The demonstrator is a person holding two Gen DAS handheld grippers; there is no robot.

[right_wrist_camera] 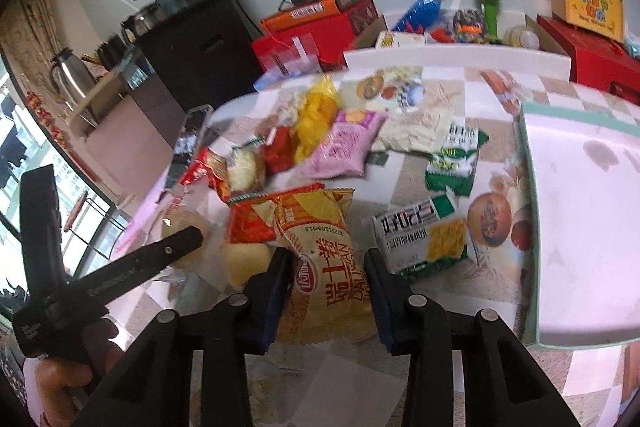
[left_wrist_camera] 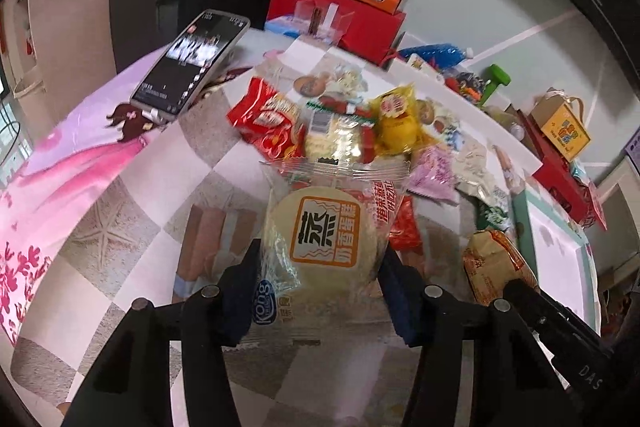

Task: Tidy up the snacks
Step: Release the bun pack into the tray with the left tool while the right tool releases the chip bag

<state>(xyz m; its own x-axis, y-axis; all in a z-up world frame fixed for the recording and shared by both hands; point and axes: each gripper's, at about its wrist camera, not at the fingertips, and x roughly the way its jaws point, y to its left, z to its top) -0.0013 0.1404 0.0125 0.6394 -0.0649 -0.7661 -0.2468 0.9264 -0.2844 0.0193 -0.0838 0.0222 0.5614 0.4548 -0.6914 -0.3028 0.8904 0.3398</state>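
Note:
My left gripper (left_wrist_camera: 318, 263) is shut on a clear-wrapped round steamed cake (left_wrist_camera: 320, 231), held just above the table. My right gripper (right_wrist_camera: 328, 267) is shut on a yellow-orange egg roll pack (right_wrist_camera: 320, 255); this pack also shows in the left wrist view (left_wrist_camera: 496, 263). Behind them lies a pile of snacks: a red pack (left_wrist_camera: 268, 119), a yellow pack (left_wrist_camera: 396, 119), a pink pack (right_wrist_camera: 344, 147), green-white packs (right_wrist_camera: 456, 159) and a white-green cracker pack (right_wrist_camera: 424, 235). The left gripper's body (right_wrist_camera: 120, 275) shows at the left of the right wrist view.
A white tray with a mint rim (right_wrist_camera: 528, 187) lies on the right of the table. A phone (left_wrist_camera: 192, 63) leans at the far left. Red boxes (left_wrist_camera: 340, 11), a blue bottle (right_wrist_camera: 420, 7) and a yellow gift box (right_wrist_camera: 588, 3) line the back edge.

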